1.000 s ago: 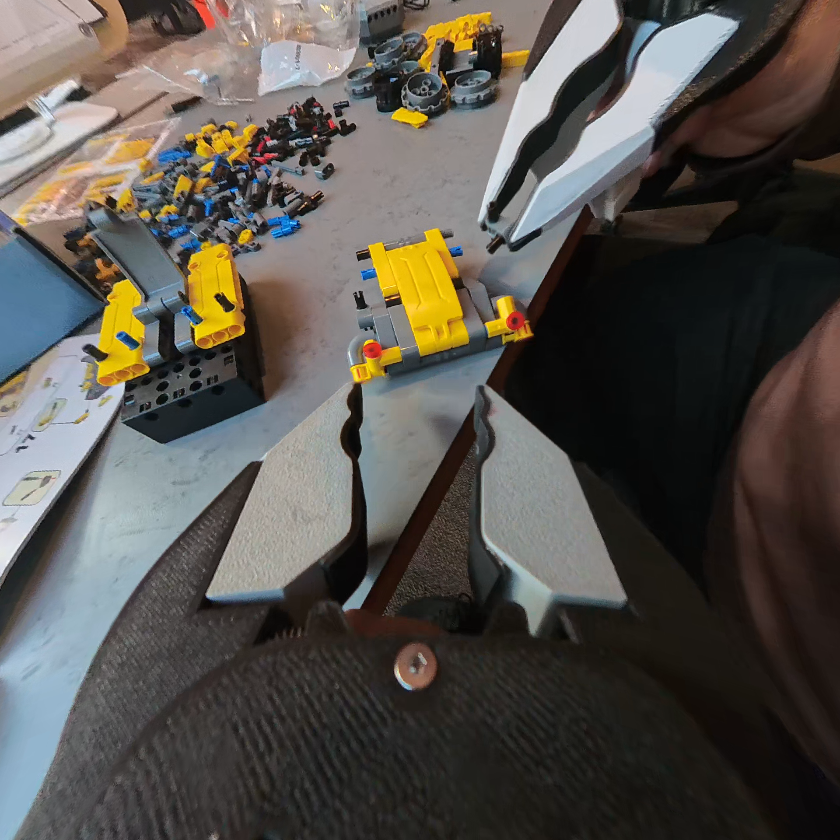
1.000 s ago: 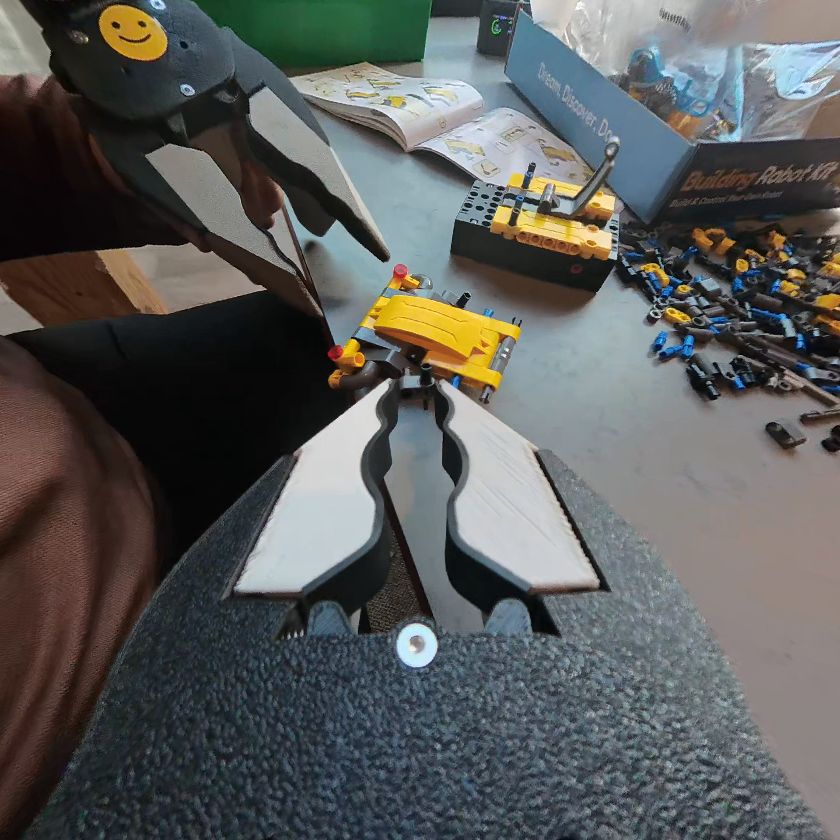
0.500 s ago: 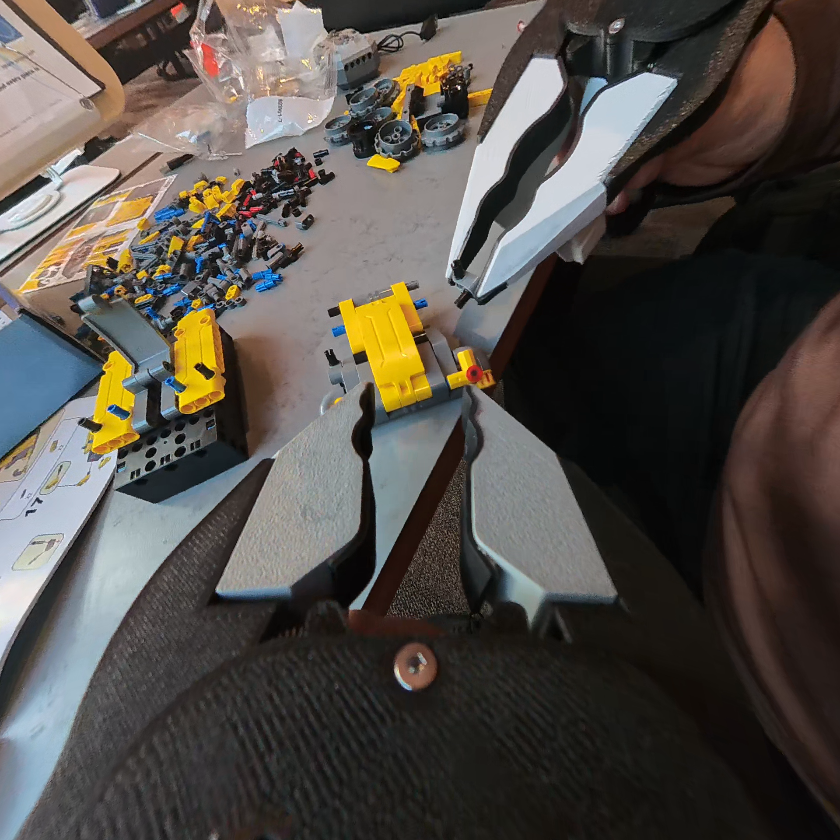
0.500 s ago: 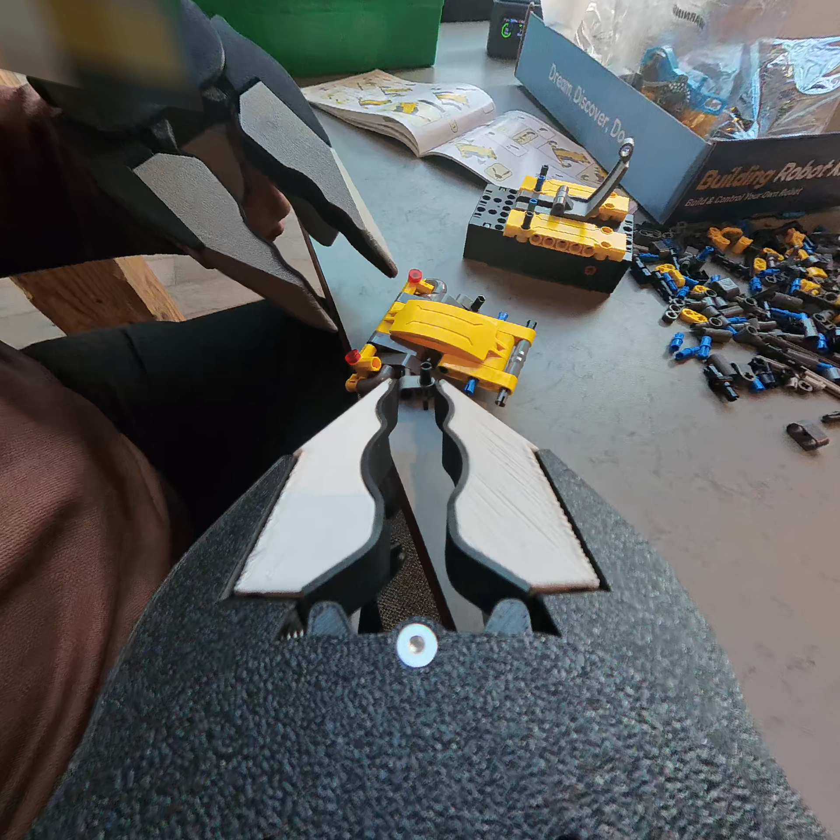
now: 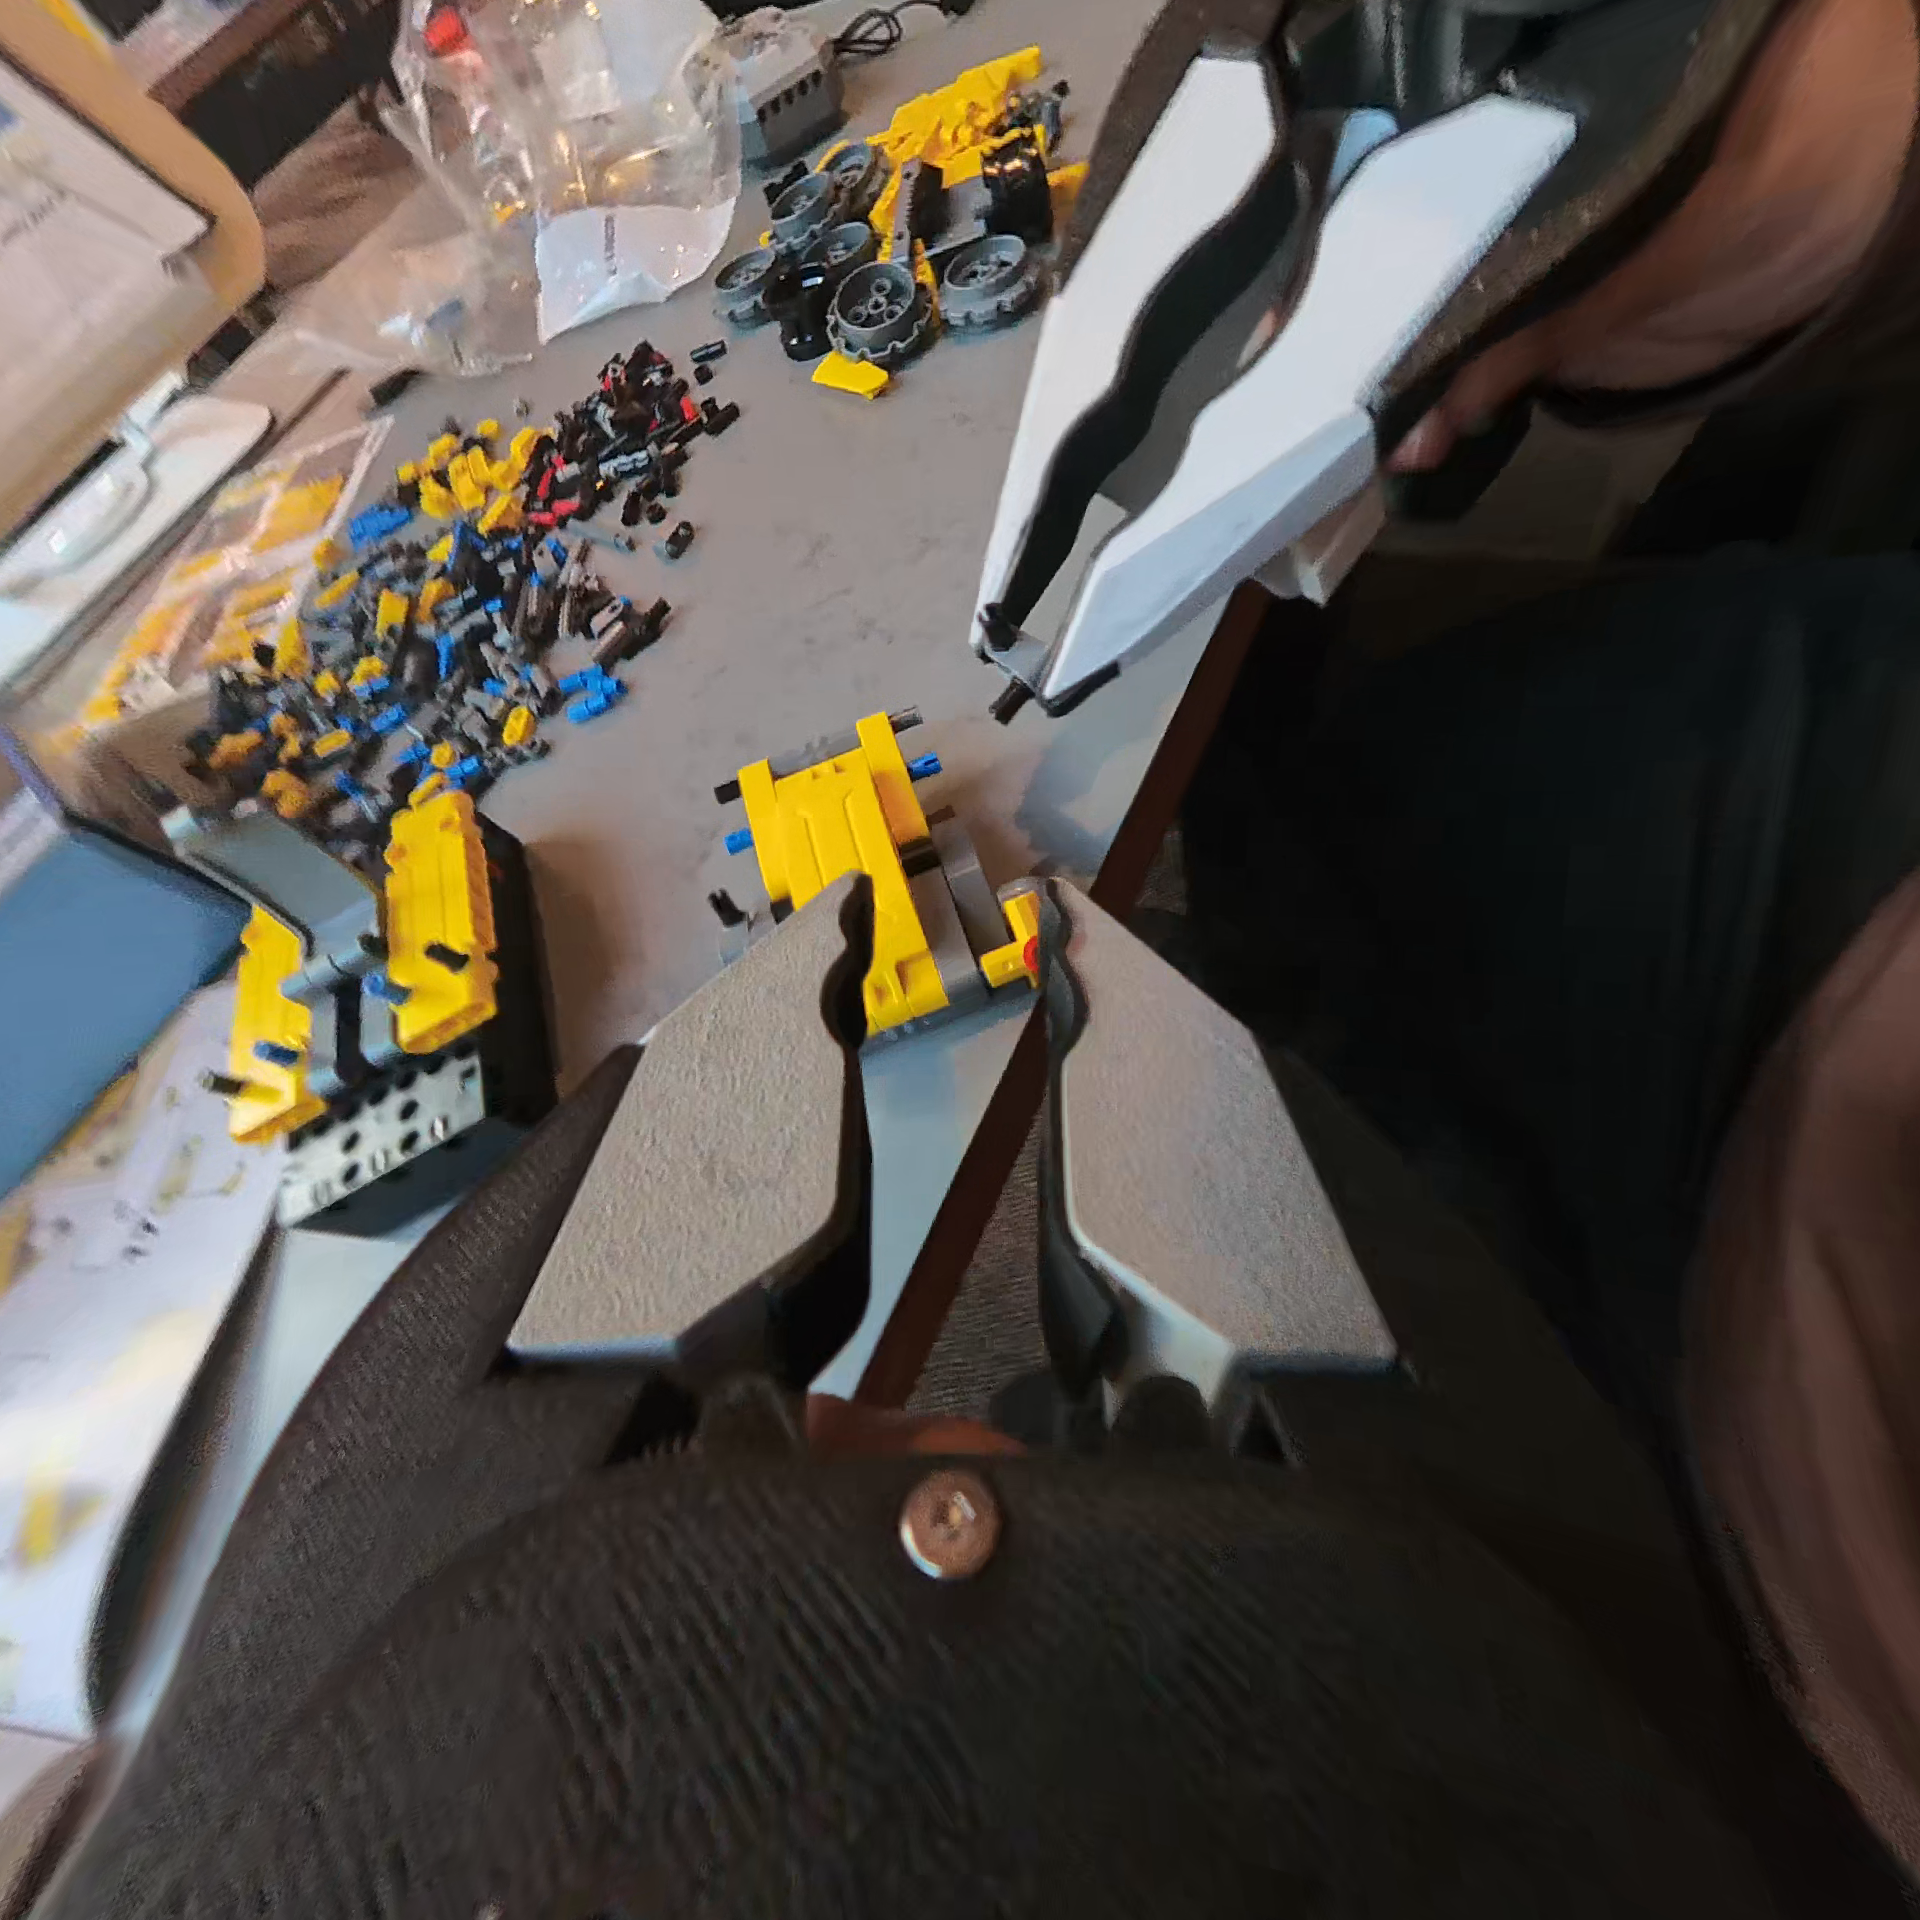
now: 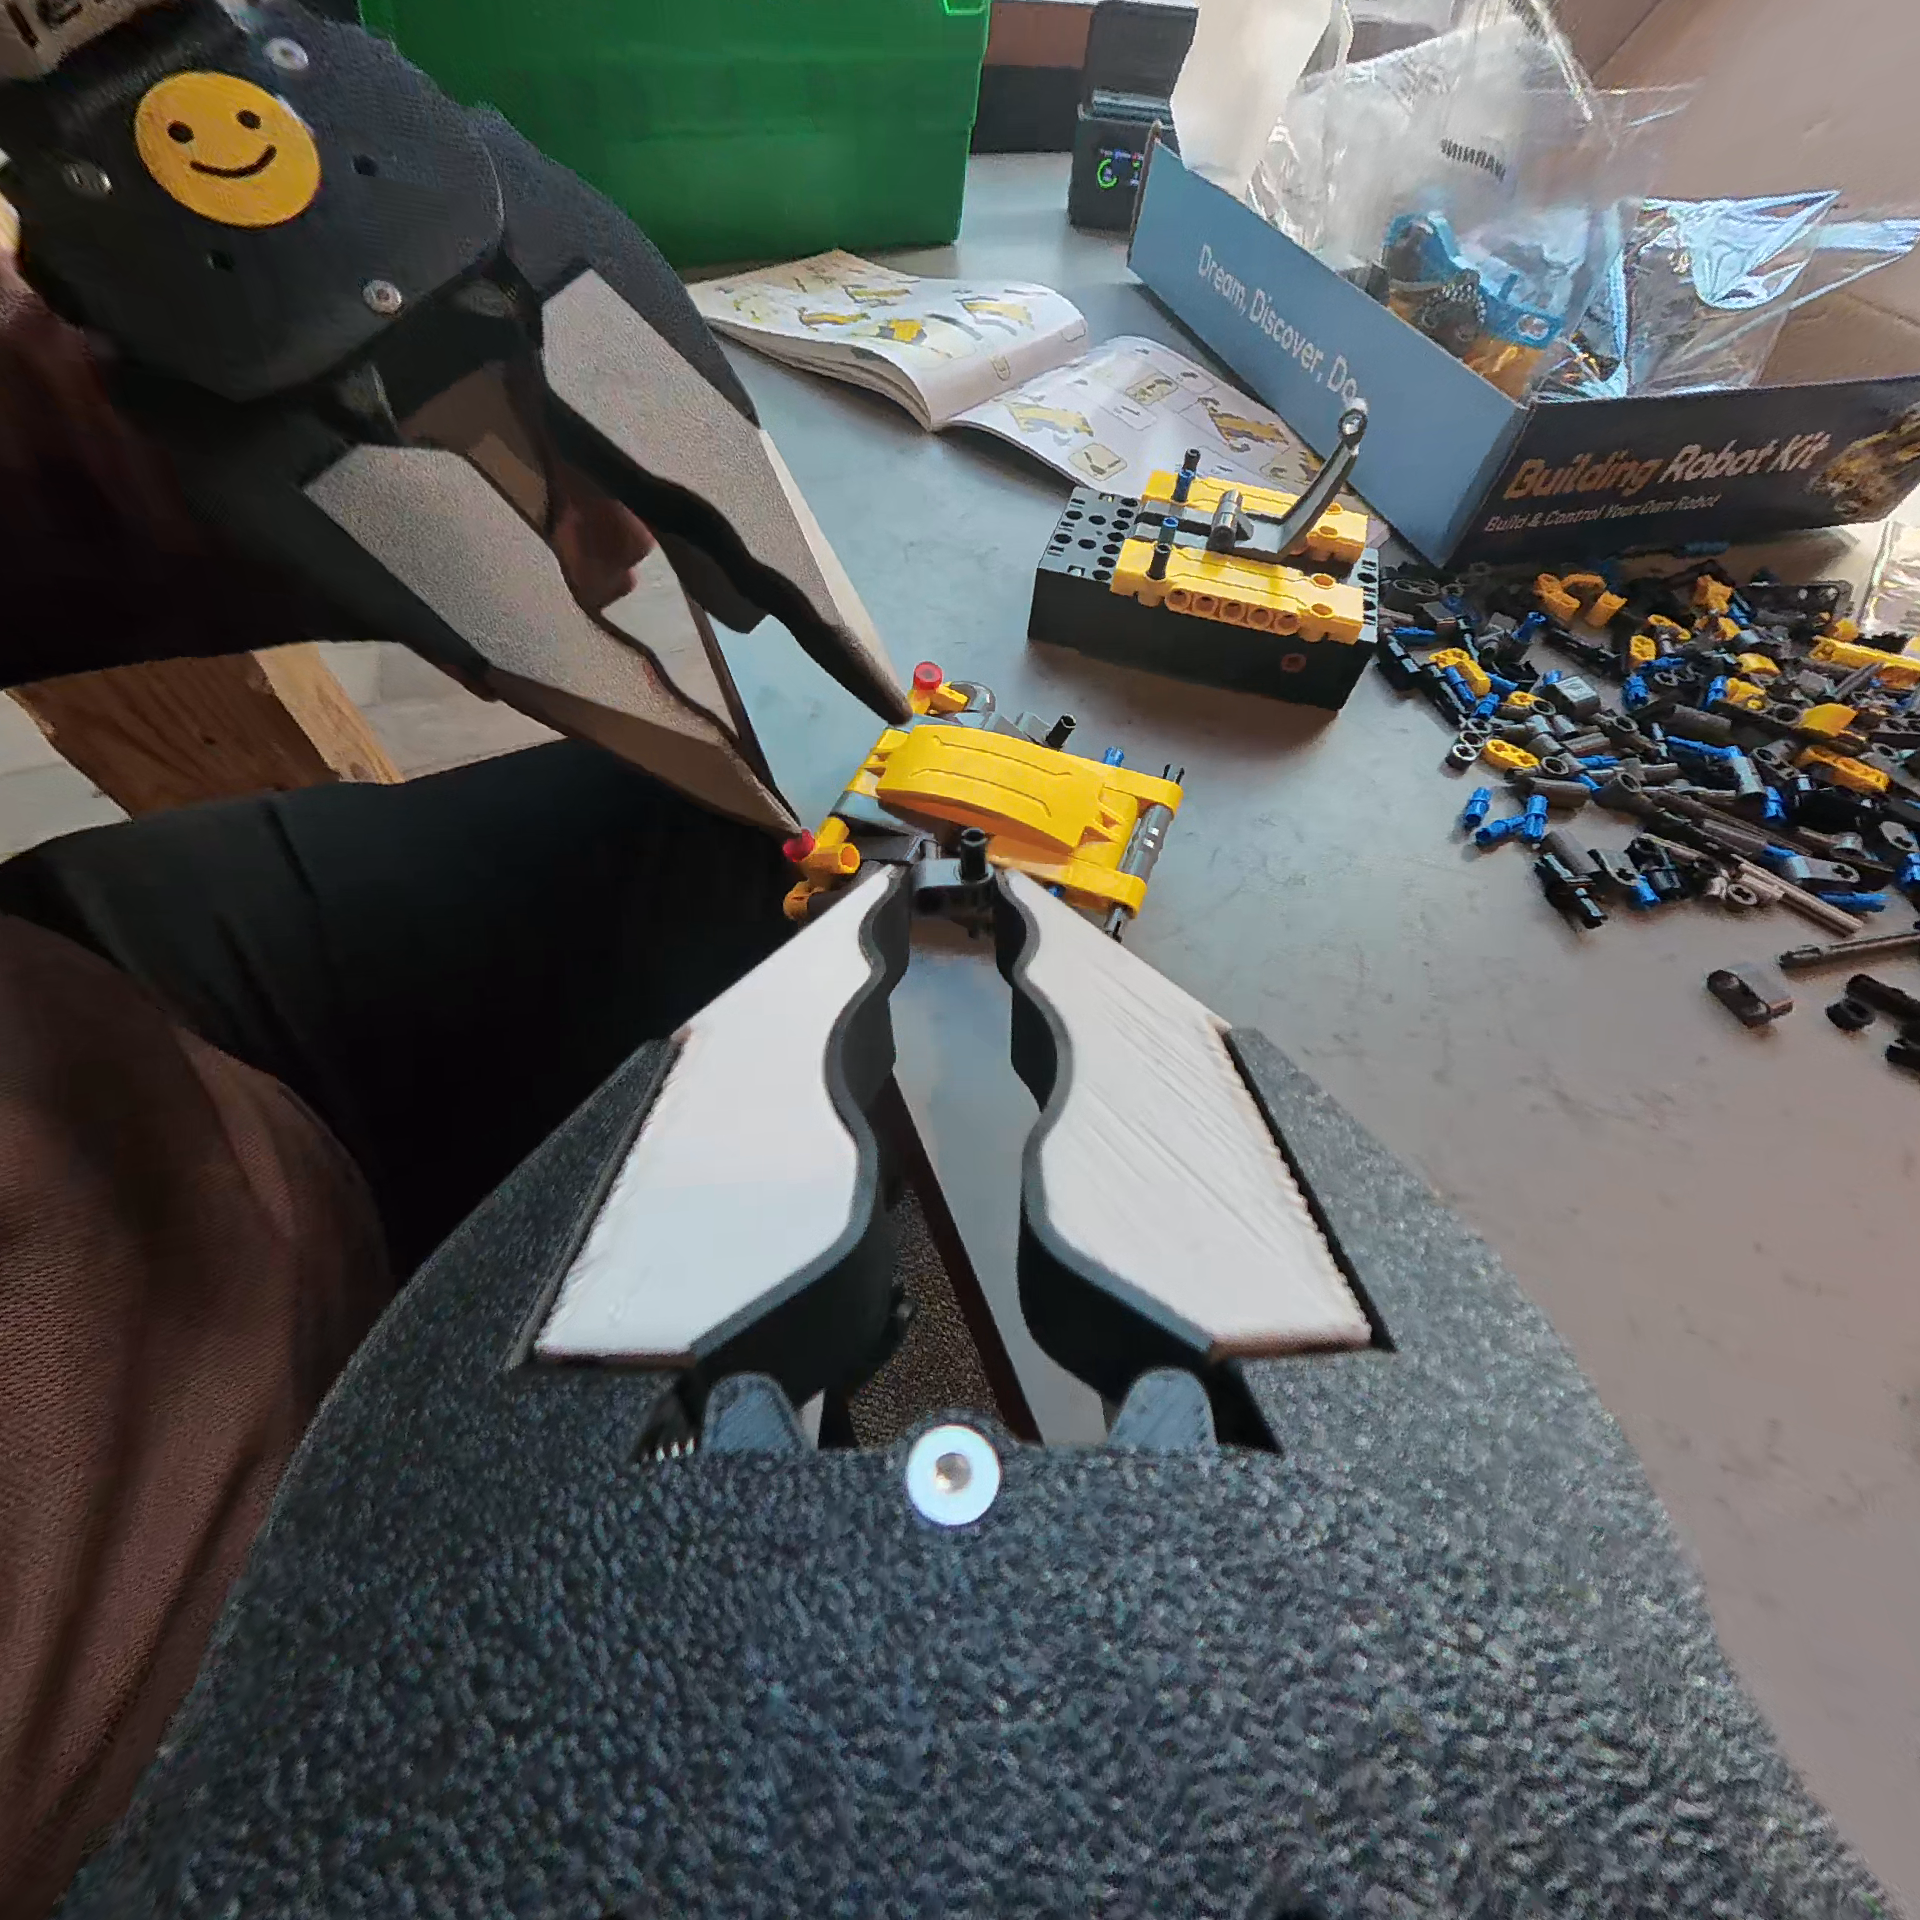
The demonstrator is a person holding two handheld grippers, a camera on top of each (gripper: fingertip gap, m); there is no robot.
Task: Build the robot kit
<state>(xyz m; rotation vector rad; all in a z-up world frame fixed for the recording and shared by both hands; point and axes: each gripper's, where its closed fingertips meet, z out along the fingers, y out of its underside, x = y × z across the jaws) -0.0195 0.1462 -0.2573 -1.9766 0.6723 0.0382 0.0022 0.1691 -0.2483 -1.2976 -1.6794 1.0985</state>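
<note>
A yellow and grey brick assembly [image 5: 831,831] with red pins at its near end lies by the table's edge; it also shows in the right wrist view [image 6: 1018,795]. My left gripper [image 5: 951,899] is open. Its tips straddle the assembly's near end, at or just above the two red-pin corners, as the right wrist view [image 6: 850,771] shows. My right gripper [image 6: 948,883] is shut on a small black connector piece [image 6: 961,873]. It holds the piece just in front of the assembly's side. The left wrist view also shows this gripper [image 5: 1023,675], hovering above the assembly's far end.
A black block with yellow beams and a grey lever [image 6: 1195,613] stands beyond the assembly. A pile of small loose parts [image 6: 1662,707] lies to the right. A blue box [image 6: 1299,343], an open booklet [image 6: 935,343], grey wheels [image 5: 883,301] and a plastic bag [image 5: 582,156] lie farther off. The table edge [image 5: 1164,790] borders a person's dark lap. Left tips to right tips: about 4 cm.
My left gripper has moved forward onto the assembly's near end and its jaws have narrowed. My right gripper has kept the black piece and stayed close to the assembly.
</note>
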